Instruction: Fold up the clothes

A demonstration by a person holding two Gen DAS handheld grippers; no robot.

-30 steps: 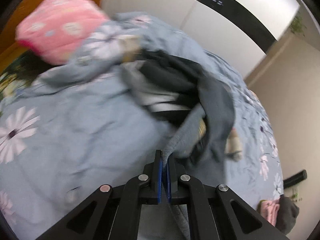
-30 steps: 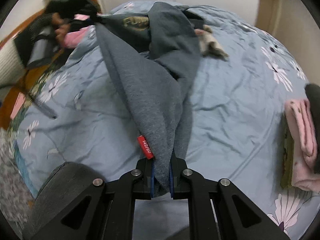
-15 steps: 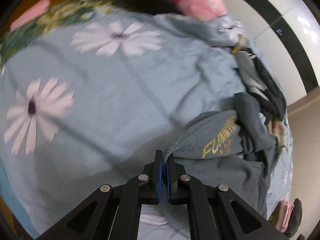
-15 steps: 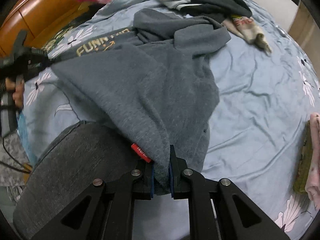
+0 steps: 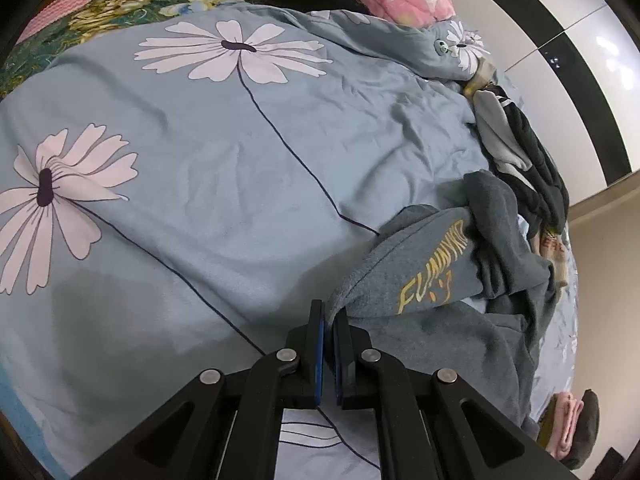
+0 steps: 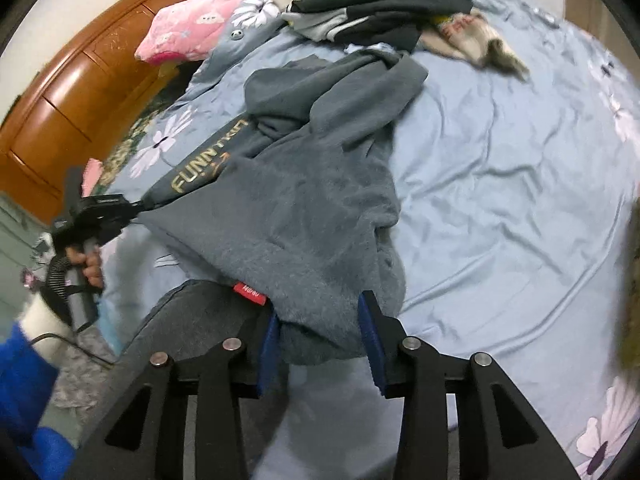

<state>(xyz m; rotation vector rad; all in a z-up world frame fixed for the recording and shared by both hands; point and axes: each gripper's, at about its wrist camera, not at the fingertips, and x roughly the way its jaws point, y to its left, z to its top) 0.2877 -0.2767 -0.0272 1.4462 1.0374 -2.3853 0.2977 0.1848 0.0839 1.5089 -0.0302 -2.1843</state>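
A grey sweatshirt (image 5: 432, 276) with gold lettering lies spread on the blue floral bed sheet (image 5: 240, 184). My left gripper (image 5: 329, 314) is shut on one edge of it, low over the sheet. In the right wrist view the same sweatshirt (image 6: 300, 208) stretches from the left gripper (image 6: 138, 207), held by a hand, to my right gripper (image 6: 320, 312). The right gripper's jaws stand wide open, and the hem with its red tag (image 6: 250, 293) rests loosely between them.
A heap of dark clothes (image 6: 380, 8) and a beige garment (image 6: 472, 40) lie at the far end of the bed beside a pink pillow (image 6: 188, 24). Folded pink and dark items (image 5: 572, 428) sit at the bed's edge. A grey-clad knee (image 6: 188, 320) is near my right gripper.
The right gripper has opened and let go of the hem. The sweatshirt has come down from hanging to lying across the bed, with the left gripper still pulling its edge sideways.
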